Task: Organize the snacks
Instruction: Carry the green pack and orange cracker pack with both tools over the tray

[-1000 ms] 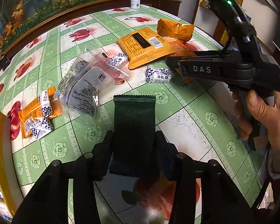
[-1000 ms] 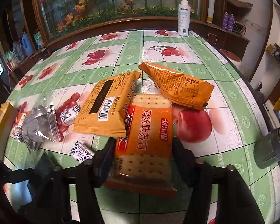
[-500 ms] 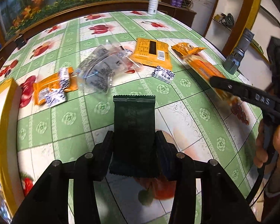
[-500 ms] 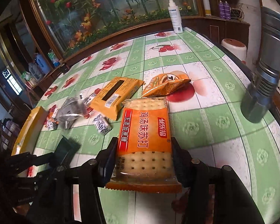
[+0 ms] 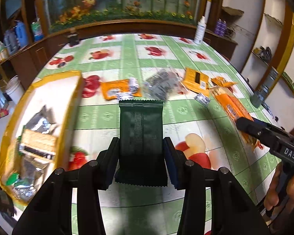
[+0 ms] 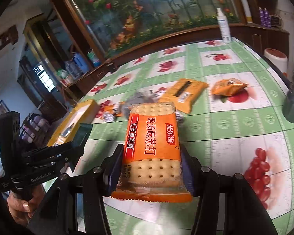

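pinching green packet [image 5: 141, 129] between left gripper [image 5: 141, 150] pads, above table [image 5: 205, 129].

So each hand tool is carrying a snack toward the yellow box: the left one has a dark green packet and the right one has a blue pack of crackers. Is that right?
Not quite: the cracker pack between the right gripper's jaws is orange, not blue, as the right wrist view shows. The left gripper does hold a dark green packet, with the yellow box off to its left.

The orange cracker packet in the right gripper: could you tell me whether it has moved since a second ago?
Yes. The cracker packet, clamped in the right gripper, has lifted away from the barcoded orange packet toward the yellow box.
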{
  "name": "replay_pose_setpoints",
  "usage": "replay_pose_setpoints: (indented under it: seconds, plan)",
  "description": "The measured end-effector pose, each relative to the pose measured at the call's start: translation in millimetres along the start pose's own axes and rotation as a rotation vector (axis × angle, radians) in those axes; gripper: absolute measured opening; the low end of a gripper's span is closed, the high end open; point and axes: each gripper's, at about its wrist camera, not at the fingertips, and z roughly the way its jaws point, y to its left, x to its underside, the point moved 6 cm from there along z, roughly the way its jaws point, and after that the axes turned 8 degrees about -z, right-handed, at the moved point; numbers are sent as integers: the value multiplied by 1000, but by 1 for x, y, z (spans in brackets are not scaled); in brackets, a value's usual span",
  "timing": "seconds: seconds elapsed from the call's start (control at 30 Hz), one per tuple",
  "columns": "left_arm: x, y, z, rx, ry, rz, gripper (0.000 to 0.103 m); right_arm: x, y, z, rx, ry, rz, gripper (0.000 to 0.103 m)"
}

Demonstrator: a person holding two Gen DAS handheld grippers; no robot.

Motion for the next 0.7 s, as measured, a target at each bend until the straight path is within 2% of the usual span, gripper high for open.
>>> replay_pose_setpoints:
  seconds: [0.23, 0.7]
  plan:
    - [-3, 40, -18, -90, -54, -69, 43, -5, 42, 4, -71, -5, -50, 55]
    - [-8, 96, -42, -206, -138, -151, 43, -8, 83, 12, -136, 7, -107, 55]
